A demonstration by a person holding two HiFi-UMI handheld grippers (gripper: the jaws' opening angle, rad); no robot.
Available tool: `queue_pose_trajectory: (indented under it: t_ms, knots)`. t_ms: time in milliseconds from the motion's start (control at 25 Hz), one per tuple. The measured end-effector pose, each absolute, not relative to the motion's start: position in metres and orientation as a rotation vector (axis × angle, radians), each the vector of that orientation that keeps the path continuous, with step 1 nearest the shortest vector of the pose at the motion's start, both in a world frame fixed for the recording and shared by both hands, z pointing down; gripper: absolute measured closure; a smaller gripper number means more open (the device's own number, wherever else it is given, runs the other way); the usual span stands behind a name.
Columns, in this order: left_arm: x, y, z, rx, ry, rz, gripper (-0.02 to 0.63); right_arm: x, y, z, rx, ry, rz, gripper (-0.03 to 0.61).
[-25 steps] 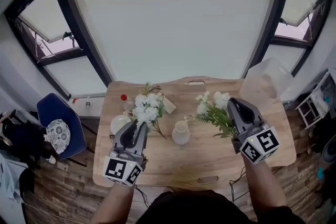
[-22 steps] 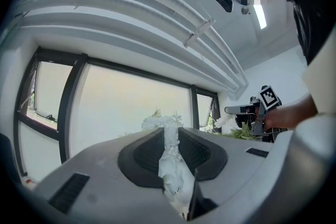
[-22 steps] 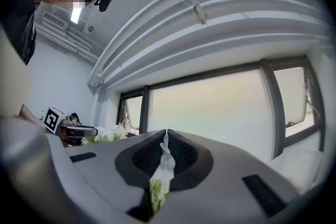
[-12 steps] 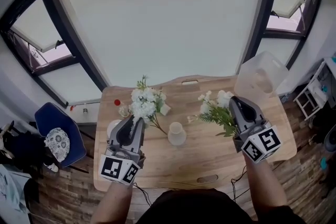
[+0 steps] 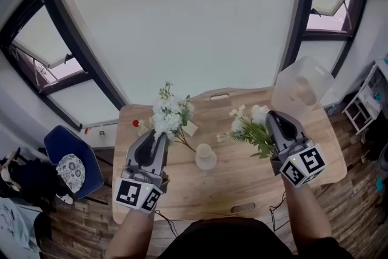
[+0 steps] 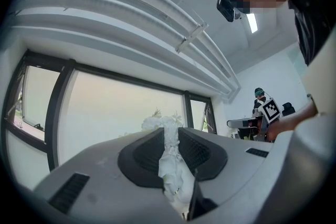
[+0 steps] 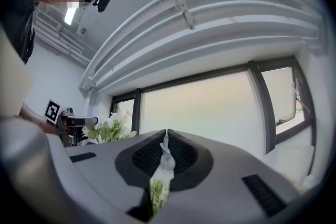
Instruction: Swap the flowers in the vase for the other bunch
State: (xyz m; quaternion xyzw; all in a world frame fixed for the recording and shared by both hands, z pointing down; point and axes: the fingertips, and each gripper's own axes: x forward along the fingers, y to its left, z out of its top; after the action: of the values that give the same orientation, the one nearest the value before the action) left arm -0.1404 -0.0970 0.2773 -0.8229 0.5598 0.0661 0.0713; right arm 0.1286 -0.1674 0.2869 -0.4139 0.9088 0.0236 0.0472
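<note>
An empty white vase (image 5: 205,158) stands in the middle of the wooden table (image 5: 242,185). My left gripper (image 5: 159,137) is left of it, shut on the stems of a bunch of white flowers (image 5: 168,115) held upright above the table. In the left gripper view, white petals (image 6: 170,165) fill the gap between the closed jaws. My right gripper (image 5: 270,119) is right of the vase, shut on a second bunch of white blooms with green leaves (image 5: 248,129). A white and green stem piece (image 7: 161,168) shows pinched between its jaws.
A clear plastic container (image 5: 301,89) stands at the table's back right corner. A red-capped small item (image 5: 136,123) and a tan card (image 5: 191,128) lie at the back left. A blue chair (image 5: 66,154) stands left of the table, with windows behind.
My left gripper has lifted its white bunch higher, away from the table. The right gripper with the leafy bunch has drifted slightly sideways.
</note>
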Motion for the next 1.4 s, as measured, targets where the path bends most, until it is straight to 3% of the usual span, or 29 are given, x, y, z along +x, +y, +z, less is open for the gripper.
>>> queue_pose_trajectory:
  t_ms: [1400]
  knots:
    - [-0.105, -0.123, 0.32, -2.591, 1.643, 0.185, 0.535, 0.161, -0.165, 0.305, -1.368, 2.779, 0.018, 0.548]
